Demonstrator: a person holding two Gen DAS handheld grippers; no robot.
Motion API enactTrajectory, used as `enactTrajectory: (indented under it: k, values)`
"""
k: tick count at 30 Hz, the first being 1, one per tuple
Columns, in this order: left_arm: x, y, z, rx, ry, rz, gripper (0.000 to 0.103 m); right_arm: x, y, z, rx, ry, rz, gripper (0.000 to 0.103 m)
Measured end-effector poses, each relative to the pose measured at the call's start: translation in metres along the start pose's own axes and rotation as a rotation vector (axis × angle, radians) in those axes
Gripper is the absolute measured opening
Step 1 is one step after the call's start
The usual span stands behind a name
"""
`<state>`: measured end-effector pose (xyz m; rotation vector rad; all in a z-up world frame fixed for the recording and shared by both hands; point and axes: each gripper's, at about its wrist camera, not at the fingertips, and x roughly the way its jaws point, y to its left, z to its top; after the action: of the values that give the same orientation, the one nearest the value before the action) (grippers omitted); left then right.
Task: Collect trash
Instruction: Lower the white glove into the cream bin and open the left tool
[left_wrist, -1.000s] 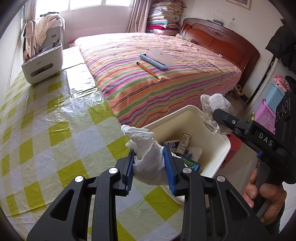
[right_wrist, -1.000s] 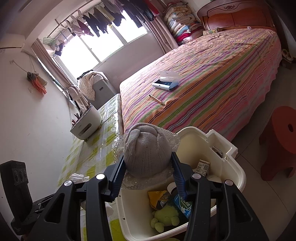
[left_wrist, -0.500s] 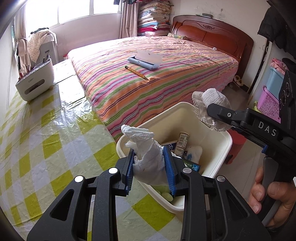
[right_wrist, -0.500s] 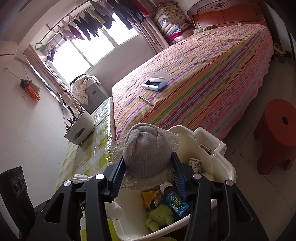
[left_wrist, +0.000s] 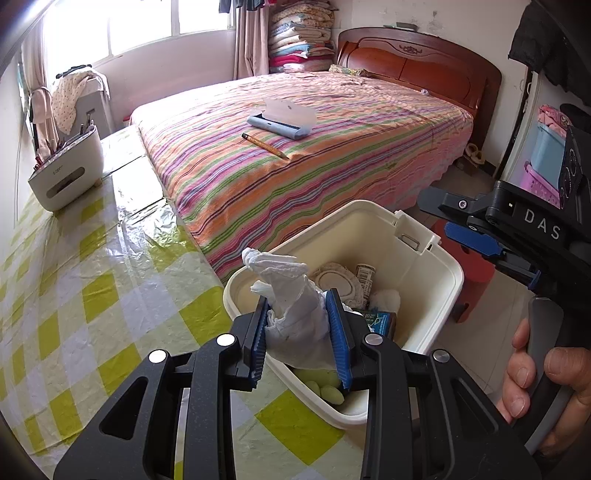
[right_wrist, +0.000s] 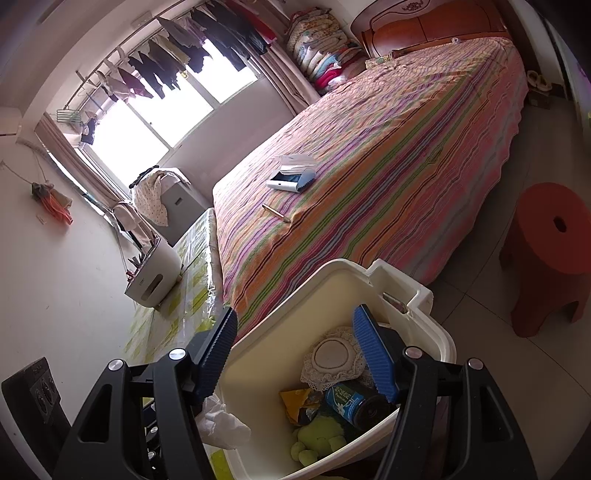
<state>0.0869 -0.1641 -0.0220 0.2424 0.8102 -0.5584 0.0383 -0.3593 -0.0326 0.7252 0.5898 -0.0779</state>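
l gripper (left_wrist: 300, 332) grips white tissue (left_wrist: 291, 295) over bin (right_wrist: 436, 332); r gripper (right_wrist: 295, 354) empty, jaws apart.

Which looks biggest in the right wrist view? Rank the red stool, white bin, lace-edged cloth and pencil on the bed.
1. White bin, though it is nearest the camera.
2. Red stool.
3. Lace-edged cloth, lying inside the bin.
4. Pencil, farthest away on the striped bed, so it looks smaller still.
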Motion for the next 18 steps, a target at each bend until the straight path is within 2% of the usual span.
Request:
enactTrajectory:
  k: [4,15,17,18]
  values:
    - [0.003,-0.002,-0.001,0.006,0.003,0.004,0.034,0.0,0.0,0.0,0.004,0.004,0.005,0.064]
    - [0.009,-0.012,-0.003,0.04,0.014,0.006,0.034,0.0,-0.004,-0.001,0.027,0.008,0.015,0.064]
    - [0.01,-0.013,-0.004,0.044,0.01,0.013,0.047,0.0,-0.004,-0.002,0.029,0.009,0.018,0.064]
    - [0.01,-0.013,-0.004,0.045,0.002,0.021,0.05,0.0,-0.004,-0.002,0.029,0.011,0.019,0.064]
